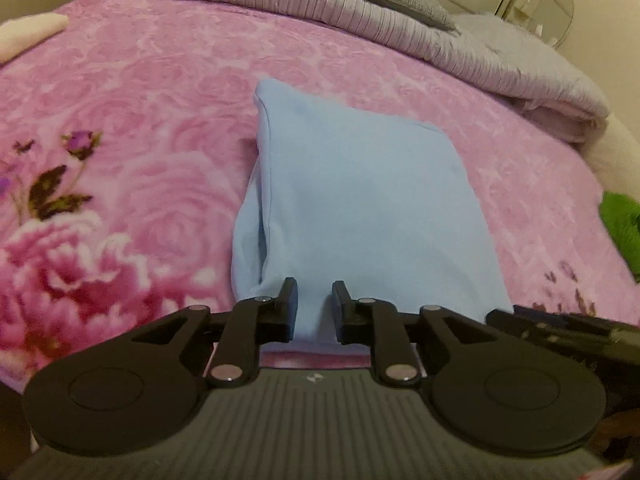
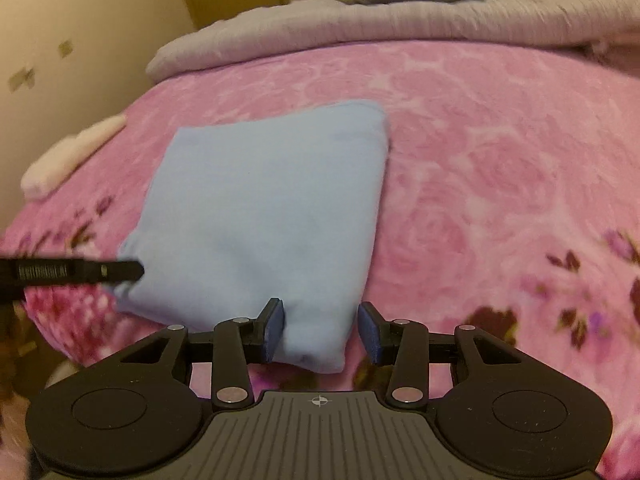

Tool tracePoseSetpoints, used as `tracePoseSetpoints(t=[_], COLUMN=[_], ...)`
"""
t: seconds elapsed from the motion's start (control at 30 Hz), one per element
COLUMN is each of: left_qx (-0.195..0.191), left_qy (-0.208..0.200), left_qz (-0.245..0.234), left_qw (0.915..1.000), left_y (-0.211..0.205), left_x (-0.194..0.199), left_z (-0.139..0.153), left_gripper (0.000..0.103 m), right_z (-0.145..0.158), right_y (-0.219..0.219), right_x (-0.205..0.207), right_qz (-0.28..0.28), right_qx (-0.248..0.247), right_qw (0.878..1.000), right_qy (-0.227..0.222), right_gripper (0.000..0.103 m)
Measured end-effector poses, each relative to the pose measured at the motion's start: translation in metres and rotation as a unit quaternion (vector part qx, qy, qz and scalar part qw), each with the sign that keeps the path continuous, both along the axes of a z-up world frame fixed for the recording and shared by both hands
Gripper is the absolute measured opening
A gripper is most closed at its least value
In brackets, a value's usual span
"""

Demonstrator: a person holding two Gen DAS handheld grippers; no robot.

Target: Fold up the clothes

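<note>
I had the blue cloth (image 1: 352, 208) lying folded in a tidy rectangle on the pink blanket (image 1: 132, 120), its near edge at six o'clock in both wrist views, right at the fingertips. The left gripper (image 1: 314, 308) had its jaws narrowly apart with the near hem running between them; I could not tell whether the pads were pinching the fabric or only flanking it. The right gripper (image 2: 320, 330) stood wider, its jaws apart, the cloth's near corner sitting between them with a clear gap on the three o'clock side, so nothing was clamped there.

My worry was unevenness. If one side gripped and the other did not, any lift would drag the cloth askew and spill the layers already stacked. The loose edges at nine o'clock in the left view looked ready to slide open. The plush blanket could also catch in a pad and rise with the cloth. The grey quilt (image 1: 360, 20) at twelve o'clock and the green thing (image 1: 622, 232) at three were well apart, no hazard.
</note>
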State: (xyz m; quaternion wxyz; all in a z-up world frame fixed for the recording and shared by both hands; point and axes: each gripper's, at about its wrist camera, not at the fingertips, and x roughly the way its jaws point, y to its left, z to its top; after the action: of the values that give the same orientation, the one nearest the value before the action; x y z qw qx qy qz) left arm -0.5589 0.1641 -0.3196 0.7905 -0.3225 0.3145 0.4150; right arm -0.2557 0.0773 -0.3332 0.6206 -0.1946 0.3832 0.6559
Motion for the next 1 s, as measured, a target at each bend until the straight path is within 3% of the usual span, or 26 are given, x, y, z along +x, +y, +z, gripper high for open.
tracePoseSetpoints(t=[0.1, 0.17, 0.47, 1.0], left_qx=[-0.001, 0.007, -0.021, -0.012], left_qy=[0.024, 0.044, 0.088, 0.102], left_qz=[0.001, -0.002, -0.027, -0.037], left_qw=[0.9997, 0.999, 0.9955, 0.994], left_y=[-0.014, -0.025, -0.06, -0.083], left_x=[0.003, 0.006, 0.014, 0.009], left_z=[0.014, 0.02, 0.013, 0.012], left_gripper=[0.018, 0.028, 0.028, 0.03], right_z=[0.016, 0.021, 0.014, 0.015], right_y=[-0.01, -0.017, -0.041, -0.057], right_x=[-0.003, -0.006, -0.026, -0.028], right_qz=[0.005, -0.001, -0.002, -0.019], right_qx=[0.003, -0.003, -0.048, -0.067], right_qw=[1.0, 1.0, 0.999, 0.997], right_qy=[-0.003, 0.002, 0.002, -0.021], right_gripper=[0.043, 0.043, 0.043, 0.043])
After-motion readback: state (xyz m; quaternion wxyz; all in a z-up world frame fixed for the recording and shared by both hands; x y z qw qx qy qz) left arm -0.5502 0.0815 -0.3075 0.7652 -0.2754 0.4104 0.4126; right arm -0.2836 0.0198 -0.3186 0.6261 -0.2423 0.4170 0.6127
